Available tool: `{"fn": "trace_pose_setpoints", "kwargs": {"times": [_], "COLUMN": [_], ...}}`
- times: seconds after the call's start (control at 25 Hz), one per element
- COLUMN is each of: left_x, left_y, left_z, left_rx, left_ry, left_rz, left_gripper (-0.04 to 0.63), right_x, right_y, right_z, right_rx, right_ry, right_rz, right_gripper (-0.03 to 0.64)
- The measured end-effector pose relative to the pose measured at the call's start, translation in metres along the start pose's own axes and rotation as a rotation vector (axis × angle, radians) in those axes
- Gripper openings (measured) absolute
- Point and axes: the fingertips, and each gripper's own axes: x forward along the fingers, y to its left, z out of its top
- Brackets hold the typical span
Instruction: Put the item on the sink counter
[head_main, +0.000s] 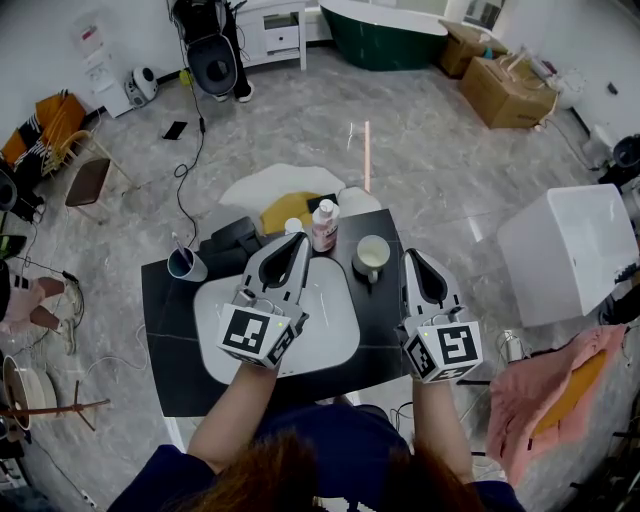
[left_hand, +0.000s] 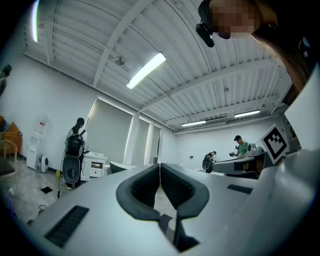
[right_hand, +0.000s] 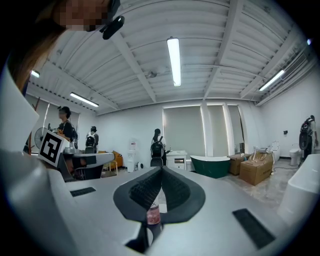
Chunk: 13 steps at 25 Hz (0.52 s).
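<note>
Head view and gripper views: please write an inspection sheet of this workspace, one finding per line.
Surface: black sink counter with white oval basin.
Job's things: pink bottle with white cap, upright behind the basin; probably the item.
Clutter: white mug; dark cup with toothbrush; black pouch.
Grippers: left gripper and right gripper both shut, empty.
Cables: black cable on the floor.
Surroundings: green bathtub, cardboard boxes, pink cloth.

The worktop (head_main: 165, 385) was dark and smooth with a faint sheen, and its basin (head_main: 335, 335) was smooth white. The left claw (head_main: 300, 240) and right claw (head_main: 412, 256) had matt grey plastic shells, with dark, finely ribbed pads (left_hand: 145, 187). The bottle (head_main: 324, 226) looked like glossy pink plastic. The floor (head_main: 420, 150) was polished, marbled grey.
</note>
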Motion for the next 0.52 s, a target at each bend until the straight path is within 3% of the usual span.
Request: {"fn": "trace_pose_setpoints", "kwargs": {"times": [0.52], "left_x": [0.004], "left_y": [-0.002], "left_z": [-0.002], "left_rx": [0.007], "left_ry": [0.013], "left_rz": [-0.002], "left_gripper": [0.023], "right_x": [0.002], "right_y": [-0.01], "right_z": [-0.003], "right_rx": [0.015], "right_ry": [0.007], "right_rz": [-0.027], "right_gripper": [0.015]}}
